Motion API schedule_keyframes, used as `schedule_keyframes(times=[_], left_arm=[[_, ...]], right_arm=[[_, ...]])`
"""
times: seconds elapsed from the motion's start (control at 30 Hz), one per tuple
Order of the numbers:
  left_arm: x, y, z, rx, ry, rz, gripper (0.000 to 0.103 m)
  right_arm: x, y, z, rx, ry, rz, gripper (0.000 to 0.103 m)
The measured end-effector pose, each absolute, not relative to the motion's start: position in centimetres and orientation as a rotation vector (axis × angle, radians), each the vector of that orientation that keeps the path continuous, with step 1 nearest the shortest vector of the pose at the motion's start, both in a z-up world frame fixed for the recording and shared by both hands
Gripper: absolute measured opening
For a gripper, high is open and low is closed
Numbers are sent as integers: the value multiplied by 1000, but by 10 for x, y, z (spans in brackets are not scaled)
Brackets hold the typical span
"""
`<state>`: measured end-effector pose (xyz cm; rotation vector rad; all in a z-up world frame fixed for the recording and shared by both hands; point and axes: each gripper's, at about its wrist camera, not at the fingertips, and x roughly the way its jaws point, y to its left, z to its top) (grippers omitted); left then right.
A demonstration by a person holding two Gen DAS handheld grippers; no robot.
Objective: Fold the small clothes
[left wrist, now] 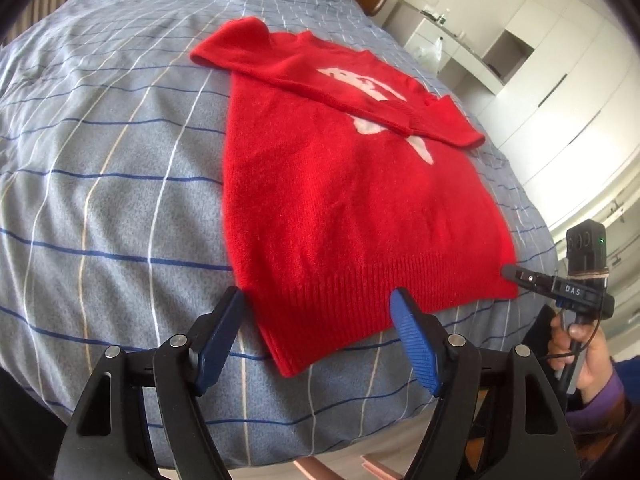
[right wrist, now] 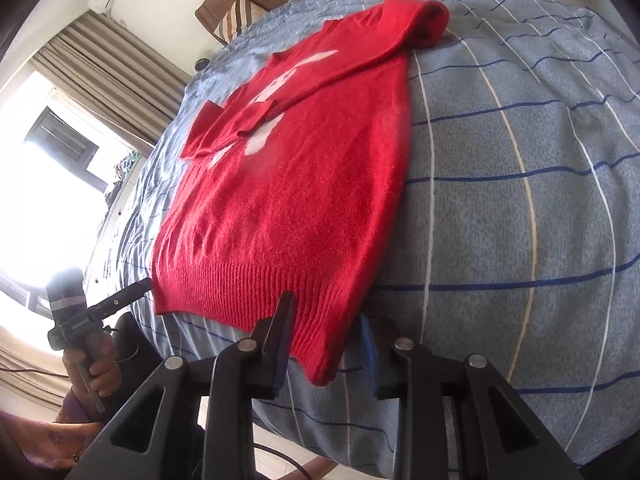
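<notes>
the left gripper [left wrist: 318,336] has its two blue pads wide apart, one on each side of the near left corner of the red sweater [left wrist: 352,200]. the pads do not press the cloth; the ribbed hem [left wrist: 360,304] lies between them, flat on the bed.

the right gripper [right wrist: 326,344] stands at the other hem corner [right wrist: 320,364]. its fingers are less far apart, and the corner hangs a little over the bed edge between them. one finger [right wrist: 276,332] lies on the ribbed hem, the other is partly hidden behind the cloth, so if they pinch it i cannot tell for sure; a gap shows, so it looks open.

the sweater lies flat on the blue checked bedcover [left wrist: 120,200], hem toward the person, with both sleeves [left wrist: 320,92] folded across the chest over a white figure. its side edges are straight. around it, on both sides, is free bedcover. beyond the bed stand white cupboards [left wrist: 560,80] and a curtain [right wrist: 116,60].
</notes>
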<state>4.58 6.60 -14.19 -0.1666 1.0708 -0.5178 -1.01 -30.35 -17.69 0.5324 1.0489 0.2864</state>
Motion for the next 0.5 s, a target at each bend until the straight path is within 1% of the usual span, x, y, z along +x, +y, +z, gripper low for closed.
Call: schedule_keyframes(times=[0.03, 0.07, 0.1, 0.13, 0.2, 0.27, 0.3, 0.37, 0.43, 0.5], left_arm=[[49, 61, -146, -150, 1087, -499, 48], [52, 57, -151, -121, 1107, -460, 25], [53, 56, -155, -107, 1128, -430, 5], [53, 60, -157, -132, 1135, -422, 4], [51, 67, -155, -154, 1131, -398, 3], [46, 71, -150, -115, 1113, -368, 2], [44, 72, -150, -91, 1113, -348, 1], [44, 76, -156, -47, 1119, -303, 1], [48, 81, -168, -86, 1139, -297, 1], [48, 77, -170, -54, 1124, -286, 1]], right_arm=[[-10, -303, -179, 542, 1053, 292, 31], [-9, -302, -180, 547, 1057, 296, 24], [-9, -302, -181, 540, 1068, 290, 12], [-10, -301, -181, 516, 1088, 271, 4], [-14, -302, -178, 473, 1107, 223, 4], [-20, -306, -173, 443, 1118, 172, 3], [-23, -307, -171, 434, 1117, 153, 3], [-25, -310, -170, 417, 1118, 117, 3], [-23, -311, -179, 414, 1135, 100, 3], [-19, -310, -190, 425, 1148, 98, 3]])
